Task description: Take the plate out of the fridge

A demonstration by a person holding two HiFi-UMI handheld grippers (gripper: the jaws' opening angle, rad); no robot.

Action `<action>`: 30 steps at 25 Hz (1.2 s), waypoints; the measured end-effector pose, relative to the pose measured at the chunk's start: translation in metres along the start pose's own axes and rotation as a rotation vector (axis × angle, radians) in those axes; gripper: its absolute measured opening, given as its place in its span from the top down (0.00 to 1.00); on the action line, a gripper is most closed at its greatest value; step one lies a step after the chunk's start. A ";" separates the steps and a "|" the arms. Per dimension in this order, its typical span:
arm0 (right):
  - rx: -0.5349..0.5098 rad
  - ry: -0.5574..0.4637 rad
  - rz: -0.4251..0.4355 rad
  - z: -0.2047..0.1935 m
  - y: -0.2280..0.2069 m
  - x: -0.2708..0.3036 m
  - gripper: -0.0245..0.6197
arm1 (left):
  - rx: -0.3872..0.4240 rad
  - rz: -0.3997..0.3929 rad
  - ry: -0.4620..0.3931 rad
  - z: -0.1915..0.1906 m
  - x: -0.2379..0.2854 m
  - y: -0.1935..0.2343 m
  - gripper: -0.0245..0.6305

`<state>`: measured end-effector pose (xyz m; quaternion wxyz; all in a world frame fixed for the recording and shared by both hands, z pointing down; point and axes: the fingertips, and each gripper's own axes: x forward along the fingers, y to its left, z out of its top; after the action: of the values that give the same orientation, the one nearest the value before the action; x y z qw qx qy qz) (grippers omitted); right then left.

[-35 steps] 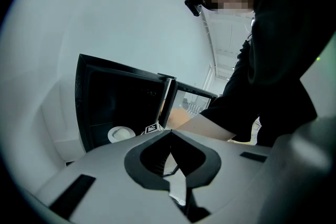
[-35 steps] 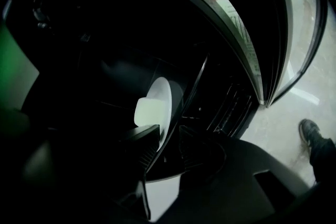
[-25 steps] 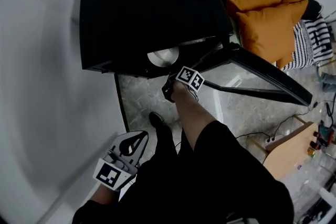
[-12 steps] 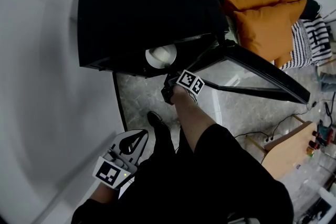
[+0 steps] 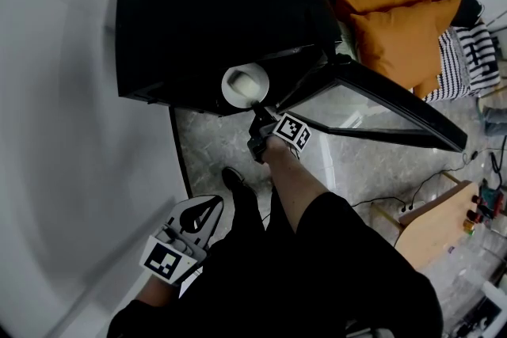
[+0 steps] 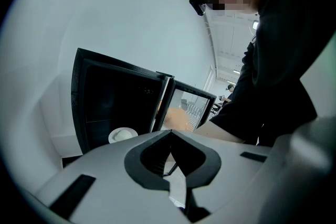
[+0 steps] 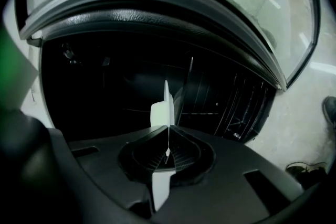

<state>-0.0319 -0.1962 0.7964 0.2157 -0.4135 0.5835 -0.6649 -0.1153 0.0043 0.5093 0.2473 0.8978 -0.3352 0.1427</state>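
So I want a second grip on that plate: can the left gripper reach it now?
Probably yes. The plate, pinched by the right gripper at the mouth of the fridge, shows unblocked ahead of the left gripper, whose shut jaws must open first.

Our right tongs (image 5: pixel 258 113) grip the near rim of the white plate (image 5: pixel 245 83), which lies just beyond their tips at the open front of the black fridge (image 5: pixel 214 4). The glass fridge door (image 5: pixel 380 111) stands open to their right. Our left tongs (image 5: pixel 207 211) hang nearer us, well apart from them, over the marbled floor (image 5: pixel 214 146).
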 end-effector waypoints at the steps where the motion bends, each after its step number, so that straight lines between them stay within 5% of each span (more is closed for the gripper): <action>1: 0.007 -0.001 0.009 -0.001 -0.001 -0.003 0.94 | 0.000 -0.001 0.001 -0.001 0.000 -0.001 0.96; 15: 0.001 0.100 0.114 -0.019 0.026 -0.056 0.94 | -0.010 0.004 -0.018 0.004 -0.012 -0.006 0.96; 30: -0.035 0.313 0.286 -0.054 0.174 -0.168 0.94 | -0.019 0.040 -0.128 0.032 -0.028 0.009 0.96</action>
<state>-0.0141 -0.0738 0.5817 0.2075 -0.2218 0.6741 -0.6733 -0.1392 -0.0033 0.4739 0.2312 0.8959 -0.3693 0.0867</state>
